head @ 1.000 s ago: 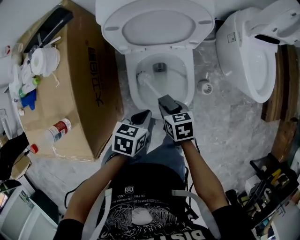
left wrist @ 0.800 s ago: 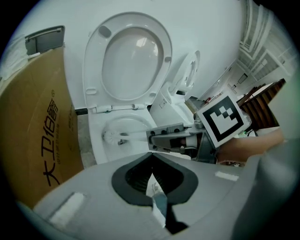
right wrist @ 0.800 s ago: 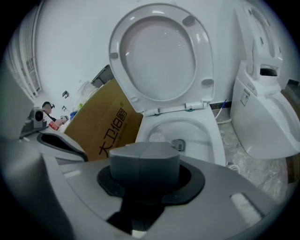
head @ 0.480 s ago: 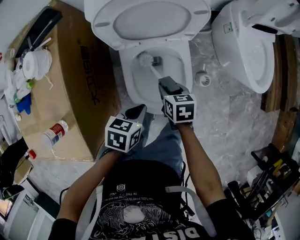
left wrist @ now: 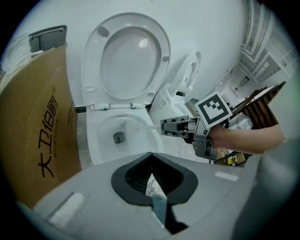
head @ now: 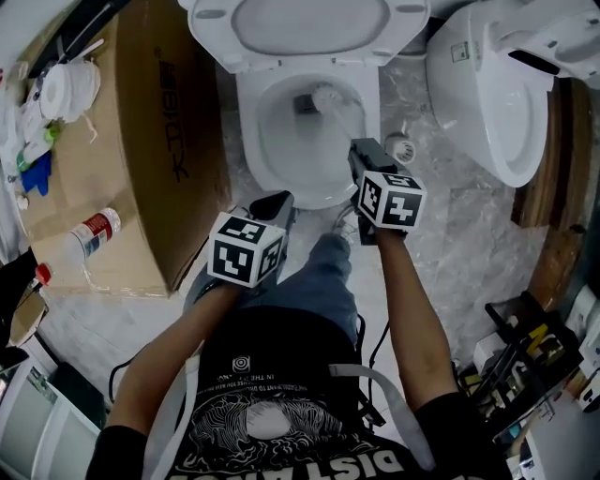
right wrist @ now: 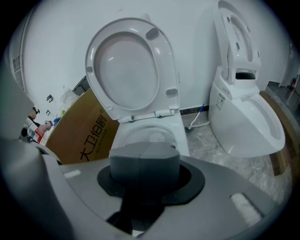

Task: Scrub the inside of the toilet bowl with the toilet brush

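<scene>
The toilet brush [head: 328,97] is down inside the toilet bowl [head: 272,159]. Its white bristle head sits at the back of the basin, just beside the dark drain opening [head: 302,102], and the thin white handle slants up over the right side of the rim. The right gripper [head: 362,150] has the end of that handle pinched between its jaws, which are pressed together. The right arm [head: 412,300] reaches straight forward from the shoulder, with the marker cube facing up. The left gripper [head: 273,202] hangs back at the front of the bowl and low beside the person's jeans leg [head: 323,277], with the elbow bent. Its jaw tips meet with nothing between them. The seat and lid [head: 309,23] are tipped up. A cardboard box [head: 131,150] stands against the bowl's left side, and a second toilet [head: 487,94] stands off to the right on the marbled floor [head: 450,225]
</scene>
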A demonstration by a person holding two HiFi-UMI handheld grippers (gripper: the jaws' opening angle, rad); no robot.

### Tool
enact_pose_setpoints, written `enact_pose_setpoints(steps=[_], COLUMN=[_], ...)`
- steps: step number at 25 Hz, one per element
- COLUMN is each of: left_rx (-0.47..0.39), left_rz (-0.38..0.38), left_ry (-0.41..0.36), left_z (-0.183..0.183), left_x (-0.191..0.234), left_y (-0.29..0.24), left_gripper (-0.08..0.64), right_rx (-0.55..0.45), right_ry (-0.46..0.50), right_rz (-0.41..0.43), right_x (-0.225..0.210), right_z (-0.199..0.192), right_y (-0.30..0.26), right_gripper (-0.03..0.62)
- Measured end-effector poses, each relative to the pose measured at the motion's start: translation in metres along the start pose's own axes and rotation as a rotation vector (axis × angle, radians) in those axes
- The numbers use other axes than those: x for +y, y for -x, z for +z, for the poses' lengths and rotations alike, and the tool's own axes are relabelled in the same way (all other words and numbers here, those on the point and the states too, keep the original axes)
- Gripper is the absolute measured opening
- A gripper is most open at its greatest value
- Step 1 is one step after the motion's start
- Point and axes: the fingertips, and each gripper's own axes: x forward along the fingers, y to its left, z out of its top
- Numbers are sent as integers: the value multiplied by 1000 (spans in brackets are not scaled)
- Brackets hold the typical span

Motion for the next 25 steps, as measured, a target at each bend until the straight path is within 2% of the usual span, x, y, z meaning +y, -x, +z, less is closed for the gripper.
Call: enact_pose_setpoints(steps=[6,14,22,25], left_rx=[-16,-48,-89,-100], left_rz=[7,38,64,69], left_ry=[16,48,101,118], left_z=[-6,-11,-15,-17], left_x=[-18,-36,-47,-43], left_y=[-6,-9,-10,-8], left_gripper=[-9,-9,-9,-8], right_rx=[29,109,203,214], right_ry=[9,37,91,95], right_rz=[-25,-8,76,114], right_x=[-24,-34,-8,11], right_z=[-22,-75,-129,-137], right_y=[20,56,77,75], right_gripper=[149,149,149,149])
